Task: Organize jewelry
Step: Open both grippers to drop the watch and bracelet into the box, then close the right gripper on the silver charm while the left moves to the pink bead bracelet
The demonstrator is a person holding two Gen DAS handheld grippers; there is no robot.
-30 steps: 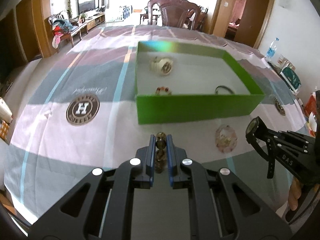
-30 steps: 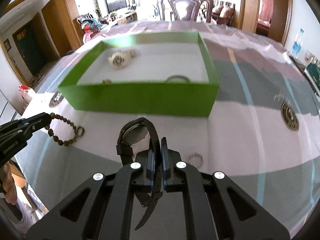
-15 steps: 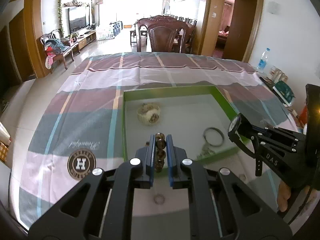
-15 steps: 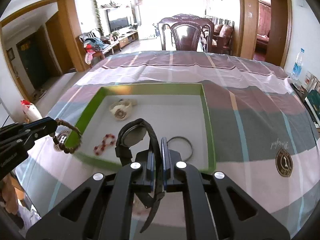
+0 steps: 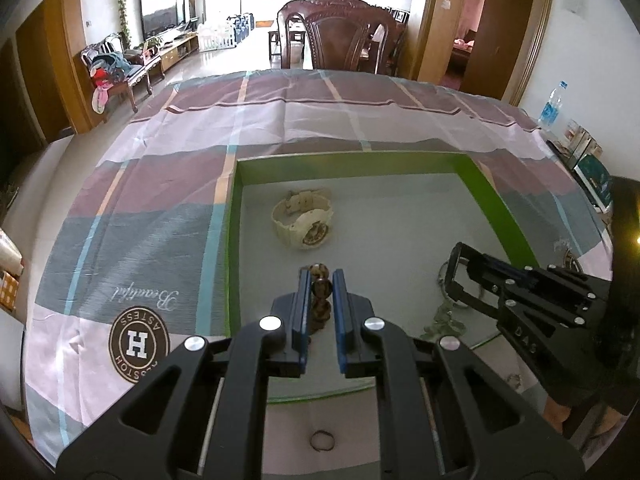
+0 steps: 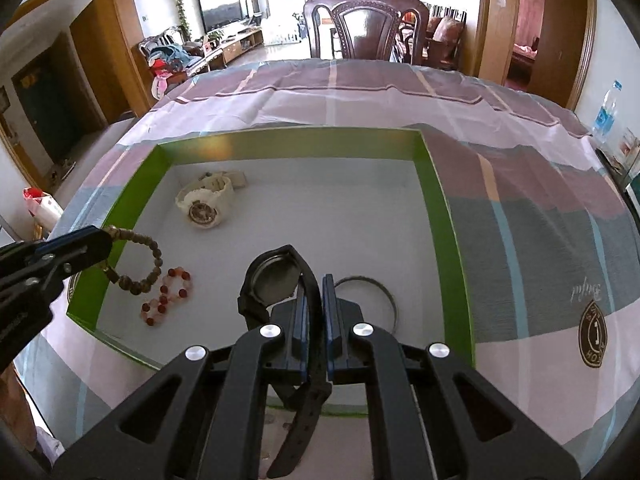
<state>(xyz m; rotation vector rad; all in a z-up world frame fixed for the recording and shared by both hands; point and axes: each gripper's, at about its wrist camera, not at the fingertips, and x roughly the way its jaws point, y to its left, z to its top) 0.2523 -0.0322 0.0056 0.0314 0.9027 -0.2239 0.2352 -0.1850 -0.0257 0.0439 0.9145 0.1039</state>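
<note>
Jewelry sorting looks mostly done: inside the green box (image 6: 438,216) sit one cream watch (image 6: 206,202), one red bracelet (image 6: 166,296) and one bangle (image 6: 384,292). Left claw (image 5: 321,294) grips one brown bead bracelet (image 6: 140,262), right claw (image 6: 314,316) one black watch (image 6: 276,276), jaws just easing, both over the box. One ring (image 5: 322,440) waits outside on the table.

Brown bead bracelet (image 6: 136,258) dangling over green box (image 6: 288,140), near left corner; black watch (image 6: 276,276) pinched by strap above near middle. Inside: cream watch (image 6: 206,202) far left, red bead bracelet (image 6: 166,294) near left, thin metal bangle (image 6: 376,292) near right.
</note>
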